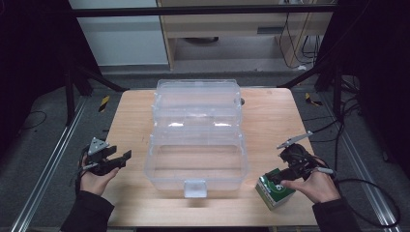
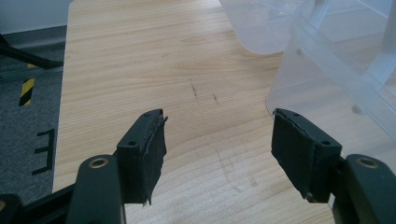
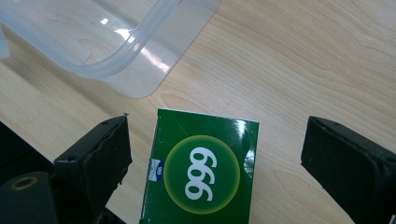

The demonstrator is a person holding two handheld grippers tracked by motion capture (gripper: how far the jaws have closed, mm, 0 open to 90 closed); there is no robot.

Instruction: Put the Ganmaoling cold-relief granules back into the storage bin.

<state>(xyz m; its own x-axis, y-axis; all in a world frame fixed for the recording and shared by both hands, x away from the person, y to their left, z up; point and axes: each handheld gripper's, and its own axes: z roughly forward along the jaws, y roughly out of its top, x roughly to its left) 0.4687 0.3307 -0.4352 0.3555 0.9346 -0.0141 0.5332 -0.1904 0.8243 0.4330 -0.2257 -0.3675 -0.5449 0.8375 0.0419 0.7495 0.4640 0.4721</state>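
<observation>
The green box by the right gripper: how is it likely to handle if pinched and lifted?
The green box looks like thin printed card, so it is probably light and may dent under a hard squeeze. Its glossy faces could slip somewhat against the pads. Flat-sided, it should not roll. The right gripper stands open around it, not touching.

The green box [image 3: 201, 170] near the table's [image 3: 303, 60] front right corner carries "999" in white numerals on a round green-and-yellow badge across its top face, with a tiny blue "999" tag at that face's edge, too small to read further.
</observation>
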